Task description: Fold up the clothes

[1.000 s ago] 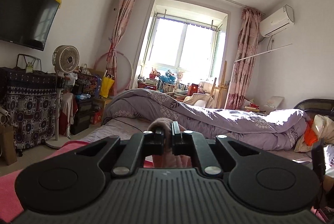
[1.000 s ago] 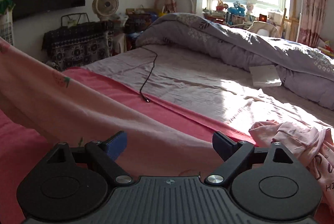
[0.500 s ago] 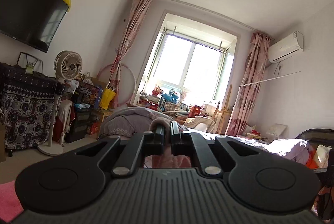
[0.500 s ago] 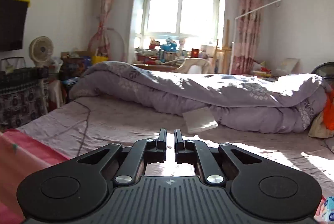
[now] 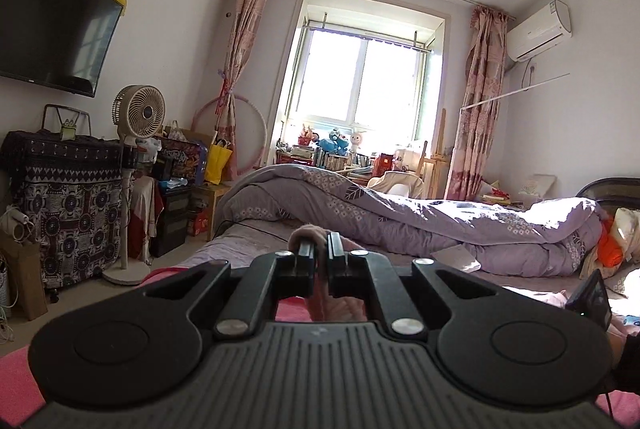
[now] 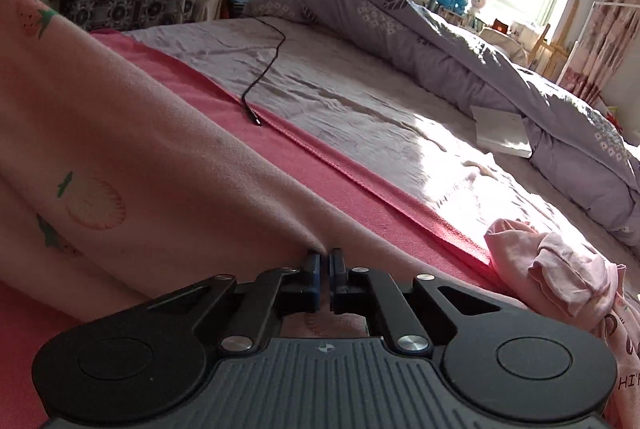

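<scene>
Sunlit bed (image 6: pixel 360 101) carries a red blanket (image 6: pixel 320 189); left gripper (image 5: pixel 319 249) and right gripper (image 6: pixel 325 261) each pinch the pink strawberry-print garment (image 6: pixel 140 157).

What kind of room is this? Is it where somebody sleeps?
Yes, it looks like a bedroom in someone's home. There is a big bed with a rumpled purple quilt, a wall TV, and toys along the sunny window.
</scene>
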The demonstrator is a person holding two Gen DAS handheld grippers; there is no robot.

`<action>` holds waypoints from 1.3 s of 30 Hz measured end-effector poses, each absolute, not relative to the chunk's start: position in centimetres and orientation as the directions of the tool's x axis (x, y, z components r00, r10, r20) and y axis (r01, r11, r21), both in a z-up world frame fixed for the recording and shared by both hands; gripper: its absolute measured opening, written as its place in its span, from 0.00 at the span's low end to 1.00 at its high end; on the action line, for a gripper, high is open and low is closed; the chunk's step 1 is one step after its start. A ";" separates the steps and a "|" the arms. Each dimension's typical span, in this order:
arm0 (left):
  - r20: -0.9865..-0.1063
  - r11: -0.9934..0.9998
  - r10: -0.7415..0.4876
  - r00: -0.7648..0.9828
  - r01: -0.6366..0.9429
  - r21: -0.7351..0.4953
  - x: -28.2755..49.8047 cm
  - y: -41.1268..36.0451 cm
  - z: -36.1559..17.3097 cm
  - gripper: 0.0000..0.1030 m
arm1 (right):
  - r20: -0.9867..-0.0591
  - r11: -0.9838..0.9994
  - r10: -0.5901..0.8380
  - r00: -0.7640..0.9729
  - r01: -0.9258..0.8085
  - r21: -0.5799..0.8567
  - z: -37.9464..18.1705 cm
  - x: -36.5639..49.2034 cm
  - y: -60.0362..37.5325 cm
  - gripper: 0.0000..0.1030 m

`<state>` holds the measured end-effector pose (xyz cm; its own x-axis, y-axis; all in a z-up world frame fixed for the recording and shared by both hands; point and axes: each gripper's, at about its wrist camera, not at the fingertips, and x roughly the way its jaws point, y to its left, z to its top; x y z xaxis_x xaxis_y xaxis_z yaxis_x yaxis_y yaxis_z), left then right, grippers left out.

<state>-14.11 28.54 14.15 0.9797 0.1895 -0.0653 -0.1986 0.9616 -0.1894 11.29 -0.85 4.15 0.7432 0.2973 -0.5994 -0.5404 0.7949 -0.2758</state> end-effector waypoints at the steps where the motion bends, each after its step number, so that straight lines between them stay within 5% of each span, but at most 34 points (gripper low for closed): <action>1: -0.064 0.958 0.193 0.979 -0.203 -0.202 -13.4 28.9 14.3 0.07 | -0.569 0.809 0.280 0.773 -0.509 -0.294 4.9 12.1 -0.7 0.04; 4: -0.017 0.945 0.198 0.980 -0.195 -0.263 -10.0 30.1 16.7 0.06 | -0.421 0.882 0.218 0.880 -0.362 -0.301 10.5 14.7 -1.5 0.04; 7: 0.148 0.959 0.198 0.969 -0.160 -0.233 -8.7 29.1 20.6 0.07 | -0.164 0.955 0.153 0.975 -0.188 -0.228 18.4 13.5 -4.5 0.04; 11: 0.226 0.970 0.208 0.952 -0.171 -0.172 -10.5 27.2 21.9 0.10 | 0.055 0.962 0.186 0.981 -0.171 -0.212 23.7 6.1 -8.5 0.04; 15: -0.009 0.981 0.172 0.985 -0.172 -0.086 -13.2 28.0 16.3 0.13 | -0.064 0.888 0.307 0.950 -0.310 -0.340 19.6 -1.3 -11.1 0.04; 21: -0.426 0.967 0.123 0.896 -0.204 -0.152 -19.1 30.9 4.2 0.14 | -0.507 0.738 0.430 0.748 -0.614 -0.280 6.4 -9.7 -12.5 0.05; 23: -0.485 0.968 0.138 0.863 -0.222 -0.119 -20.7 30.6 2.1 0.31 | -0.612 0.691 0.443 0.654 -0.685 -0.232 2.8 -11.8 -12.4 0.05; 27: -0.494 0.967 0.169 0.853 -0.241 -0.085 -23.6 30.5 1.4 0.33 | -0.660 0.651 0.458 0.595 -0.730 -0.206 1.1 -16.6 -10.4 0.08; 31: -0.441 0.953 0.238 0.865 -0.295 -0.065 -24.8 30.8 3.4 0.35 | -0.580 0.709 0.488 0.652 -0.684 -0.173 3.8 -15.8 -11.4 0.62; 32: -0.424 0.950 0.254 0.869 -0.307 -0.062 -24.7 31.0 4.1 0.36 | -0.568 0.729 0.465 0.679 -0.658 -0.189 5.0 -14.3 -11.6 0.66; 39: -0.330 0.964 0.243 0.912 -0.265 -0.023 -23.3 28.4 7.2 0.40 | -0.557 0.933 0.319 0.767 -0.356 0.044 6.3 -3.0 -14.0 0.69</action>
